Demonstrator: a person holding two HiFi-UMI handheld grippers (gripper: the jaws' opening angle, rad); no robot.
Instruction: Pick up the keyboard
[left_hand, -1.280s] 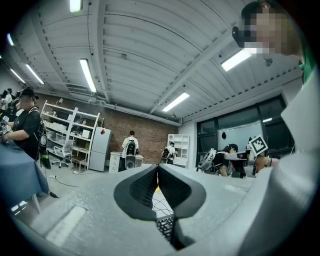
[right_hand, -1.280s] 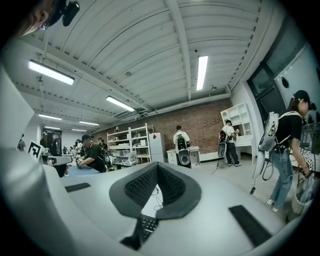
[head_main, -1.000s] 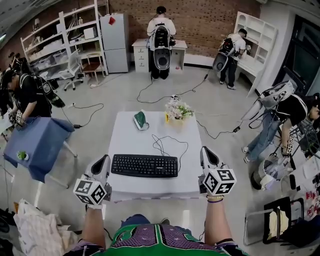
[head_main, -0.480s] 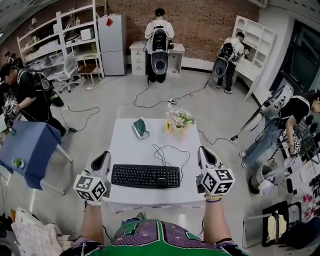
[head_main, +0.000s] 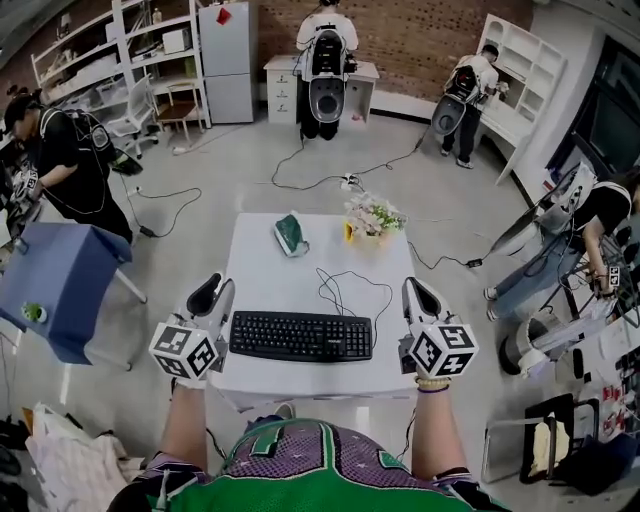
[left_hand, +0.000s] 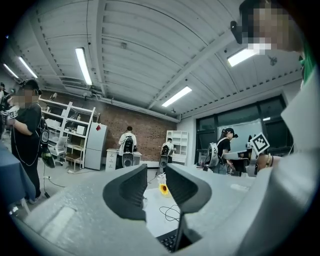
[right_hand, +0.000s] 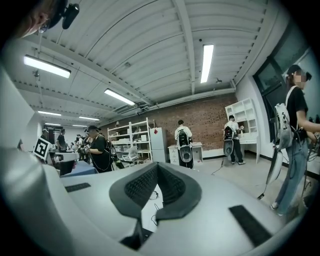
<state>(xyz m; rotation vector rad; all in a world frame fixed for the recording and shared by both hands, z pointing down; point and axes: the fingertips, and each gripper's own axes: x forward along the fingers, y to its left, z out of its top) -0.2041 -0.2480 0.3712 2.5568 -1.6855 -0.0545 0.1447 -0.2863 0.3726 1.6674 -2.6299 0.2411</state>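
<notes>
Keyboard lies flat across the surface, close to the surface's near edge, untouched, with a claw off each end. The left claw is at the surface's left side. Its jaws have just been opening and stand wide, with only the bare surface showing through the gap. The right claw is at the surface's right side, its jaws pressed together on nothing.

As I judge it, the closed right claw is the main risk. If it goes in as it is, it can only shove the keyboard along the surface, or leave the lift to one end, and the board would then tip and slip. The cable loops toward the surface's far side, near the flowers. A quick lift could pull it taut and drag it into them.

Where the cable ends cannot be made out. Each gripper view shows only a dark sliver of keys under its jaws, so how each claw lines up with the keyboard's ends is hard to read. Whether either claw touches the surface I cannot tell.
</notes>
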